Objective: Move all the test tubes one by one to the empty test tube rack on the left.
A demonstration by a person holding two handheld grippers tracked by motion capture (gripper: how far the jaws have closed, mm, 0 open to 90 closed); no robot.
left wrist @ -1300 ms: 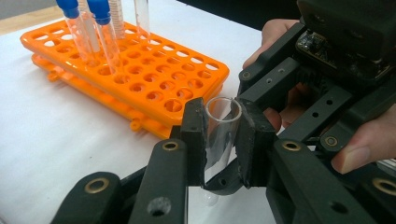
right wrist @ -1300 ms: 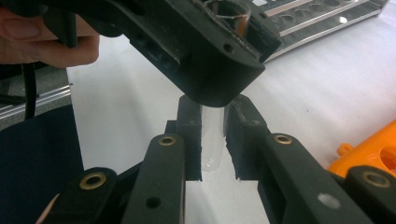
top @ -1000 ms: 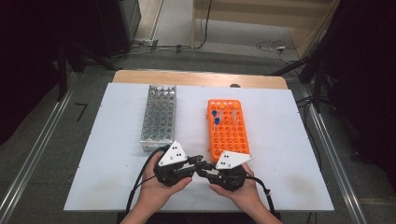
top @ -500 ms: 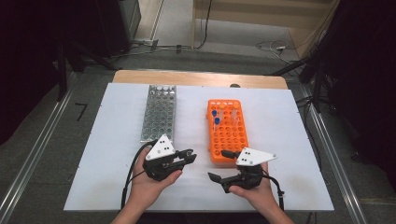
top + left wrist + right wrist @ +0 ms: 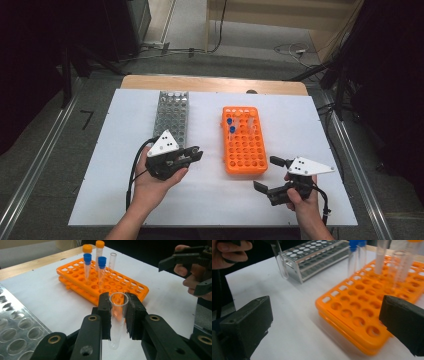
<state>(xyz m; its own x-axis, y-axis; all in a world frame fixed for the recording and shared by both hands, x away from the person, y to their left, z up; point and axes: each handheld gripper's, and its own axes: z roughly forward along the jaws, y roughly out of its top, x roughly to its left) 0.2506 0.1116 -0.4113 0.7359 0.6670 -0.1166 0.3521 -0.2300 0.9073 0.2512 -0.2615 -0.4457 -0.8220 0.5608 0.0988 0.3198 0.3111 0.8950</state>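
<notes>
An orange plastic rack (image 5: 243,141) of round holes stands mid-table, a grey metal rack (image 5: 171,116) left of it. The left tongs (image 5: 117,315) clamp a clear, open-mouthed glass tube (image 5: 117,320), upright, near the table's front edge. The right tongs (image 5: 272,174), just opened wide, hold nothing.

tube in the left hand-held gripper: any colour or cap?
Clear test tube, uncapped, clamped in the left hand-held gripper. Shows best in the left gripper view.

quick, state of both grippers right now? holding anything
Left gripper: shut on the clear test tube, which has no cap.
Right gripper: open, nothing between its jaws; they have just been opening.
</notes>
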